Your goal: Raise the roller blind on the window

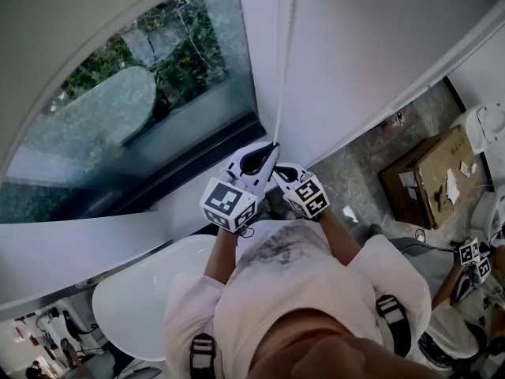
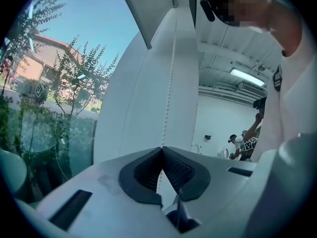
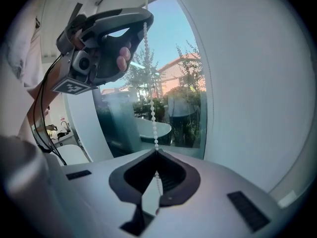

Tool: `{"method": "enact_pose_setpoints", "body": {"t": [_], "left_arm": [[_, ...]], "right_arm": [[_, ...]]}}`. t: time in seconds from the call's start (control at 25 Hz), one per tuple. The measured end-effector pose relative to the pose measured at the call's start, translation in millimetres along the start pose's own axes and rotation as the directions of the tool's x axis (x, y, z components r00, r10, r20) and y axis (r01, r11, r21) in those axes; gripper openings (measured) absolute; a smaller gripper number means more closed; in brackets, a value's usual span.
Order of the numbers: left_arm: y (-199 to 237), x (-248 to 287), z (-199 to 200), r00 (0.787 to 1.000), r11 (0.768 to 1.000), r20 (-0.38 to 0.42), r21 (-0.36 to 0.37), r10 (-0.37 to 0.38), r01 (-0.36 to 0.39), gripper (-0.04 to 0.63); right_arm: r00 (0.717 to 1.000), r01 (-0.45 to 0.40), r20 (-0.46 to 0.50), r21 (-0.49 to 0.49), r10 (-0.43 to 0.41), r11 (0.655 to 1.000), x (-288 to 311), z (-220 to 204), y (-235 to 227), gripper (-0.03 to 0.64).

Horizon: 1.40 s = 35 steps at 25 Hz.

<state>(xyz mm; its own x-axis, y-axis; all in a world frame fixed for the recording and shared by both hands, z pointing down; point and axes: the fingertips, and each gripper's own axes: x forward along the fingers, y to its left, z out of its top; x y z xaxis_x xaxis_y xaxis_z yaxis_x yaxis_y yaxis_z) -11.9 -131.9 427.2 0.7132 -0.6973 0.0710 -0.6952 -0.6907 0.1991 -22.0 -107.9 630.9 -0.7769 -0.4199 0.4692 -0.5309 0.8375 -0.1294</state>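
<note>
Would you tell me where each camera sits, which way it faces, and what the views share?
Head view: on the head, steeply down at left gripper and right gripper on the bead chain by the window; arms show.
Left gripper view: on that gripper, facing chain and wall; shut jaws, shirt.
Right gripper view: on that gripper, facing window; shut jaws, left gripper above.
All share the chain.

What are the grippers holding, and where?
Both pinch the blind's bead chain at their jaw tips: the left gripper higher up, the right gripper just below.
</note>
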Motion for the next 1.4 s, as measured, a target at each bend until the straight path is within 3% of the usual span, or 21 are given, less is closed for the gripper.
{"method": "enact_pose_setpoints", "body": {"t": [0.44, 0.64, 1.0, 1.4], "left_arm": [[0.6, -5.7, -29.4, 0.999, 1.000, -0.048, -0.029, -0.001, -0.001, 0.008], [4.6, -4.8, -29.0, 0.999, 1.000, -0.047, -0.023, 0.008, -0.009, 0.008], [7.6, -8.7, -27.8, 0.999, 1.000, -0.040, -0.010, 0.027, -0.027, 0.008], [9.2, -11.9, -24.6, 0.999, 0.999, -0.027, -0.008, 0.036, -0.036, 0.008]], "right_arm": [[0.996, -0.016, -0.085, 0.005, 0.016, 1.000, 5.3, -29.3, 6.9, 0.061], [0.999, -0.039, -0.003, -0.015, 0.039, 0.999, -4.9, -17.0, 13.2, 0.063], [0.984, 0.001, 0.178, -0.028, 0.004, 1.000, -67.5, 75.3, 17.8, 0.137], [0.919, 0.043, 0.394, -0.105, 0.001, 0.994, -130.6, 219.9, 24.4, 0.137]]}}
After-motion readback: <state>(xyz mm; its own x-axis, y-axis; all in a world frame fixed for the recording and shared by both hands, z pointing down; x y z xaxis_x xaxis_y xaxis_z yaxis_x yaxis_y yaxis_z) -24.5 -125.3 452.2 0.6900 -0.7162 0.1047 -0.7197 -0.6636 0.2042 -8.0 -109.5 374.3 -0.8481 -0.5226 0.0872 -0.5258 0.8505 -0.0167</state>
